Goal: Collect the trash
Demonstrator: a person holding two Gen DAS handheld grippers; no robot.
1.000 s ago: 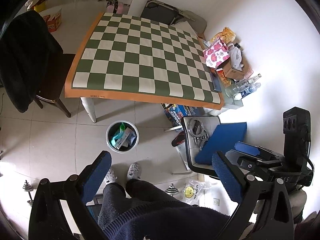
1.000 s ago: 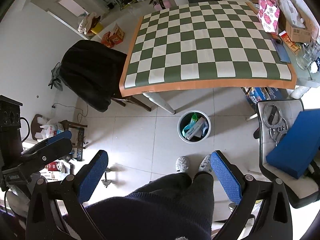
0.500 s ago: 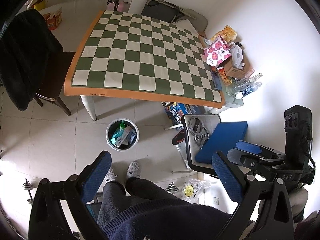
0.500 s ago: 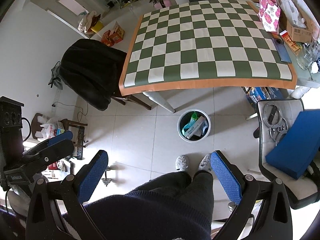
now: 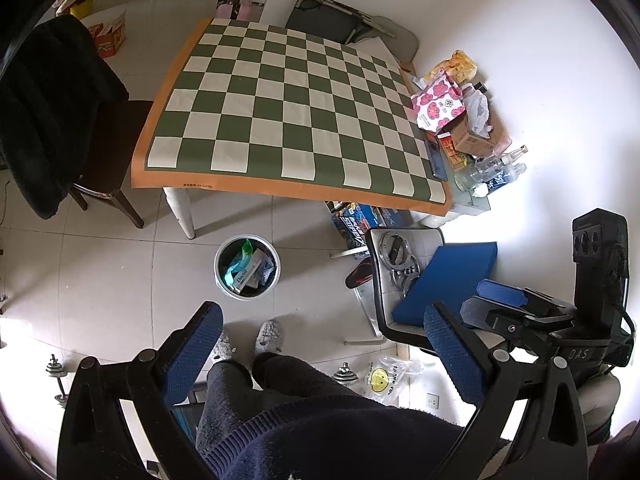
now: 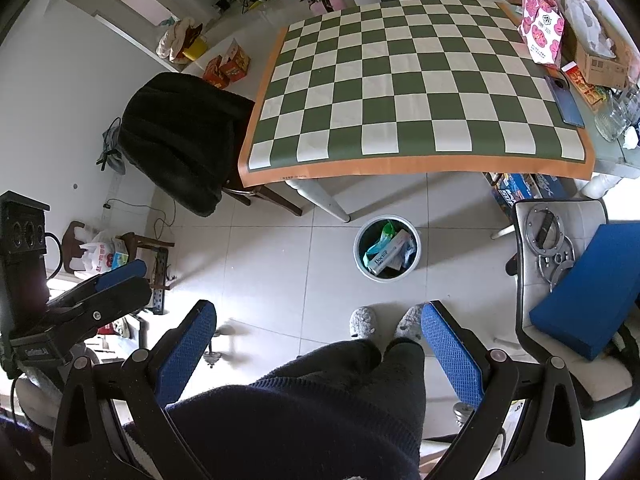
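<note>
Both grippers hang high above the tiled floor, looking down past the person's dark trousers and grey slippers. The left gripper has its blue-padded fingers spread wide with nothing between them, and the right gripper is likewise spread and holds nothing; each one also shows at the edge of the other's view. The trash bin, a small round pail with a pale rim, stands on the floor just in front of the slippers and beside the near white leg of the table. Inside it lie a crumpled green wrapper, a long white box printed "Doctor" and some bluish plastic (the rest of the contents are too jumbled to tell apart). The table is covered by a green-and-cream checked cloth with an orange border. Along its far right edge sit a pink flowered bag, a brown cardboard box, a dark phone and several clear bottles. A chair draped in a black garment stands at the table's left side, and a white chair carrying a blue cushion and metal rings stands to the right of the bin.
</note>
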